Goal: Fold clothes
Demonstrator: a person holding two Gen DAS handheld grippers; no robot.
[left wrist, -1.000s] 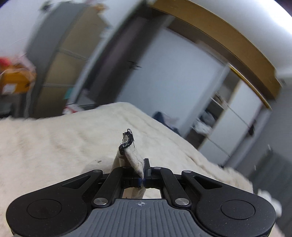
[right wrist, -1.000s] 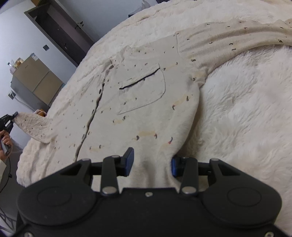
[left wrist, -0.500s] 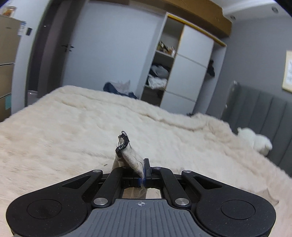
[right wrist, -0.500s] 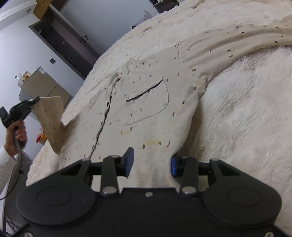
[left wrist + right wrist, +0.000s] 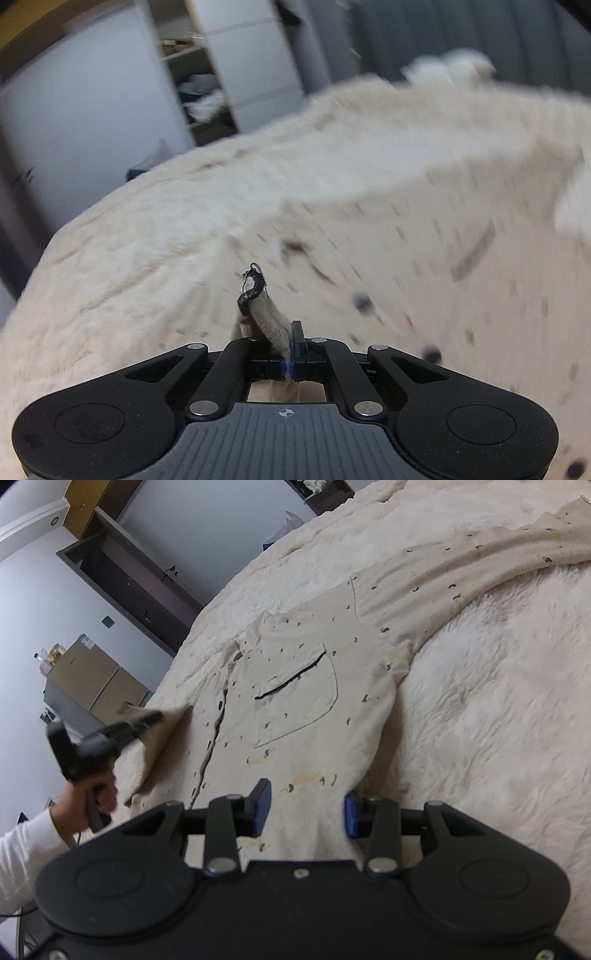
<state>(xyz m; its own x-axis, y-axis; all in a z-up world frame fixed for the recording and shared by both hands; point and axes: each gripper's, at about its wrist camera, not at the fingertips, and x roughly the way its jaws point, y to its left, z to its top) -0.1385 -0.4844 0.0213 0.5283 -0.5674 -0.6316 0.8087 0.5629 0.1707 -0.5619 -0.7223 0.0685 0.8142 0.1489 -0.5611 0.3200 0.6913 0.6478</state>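
While the shirt (image 5: 295,709) is lying on the bed (image 5: 498,720), its sleeve (image 5: 267,321) is being pinched by the left gripper (image 5: 291,345); right gripper (image 5: 306,808) being held open, empty, over the hem.

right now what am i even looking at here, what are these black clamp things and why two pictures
Each picture comes from a camera mounted on a hand-held black two-finger gripper, looking forward along its fingers; a person holds one per hand. On the fluffy cream bedcover lies a cream button-up shirt with small dark specks. The left gripper is shut on the shirt's sleeve cuff with dark trim; the right view shows it from outside, lifting that sleeve over the shirt. The right gripper is open, with the shirt's lower edge between its fingers.
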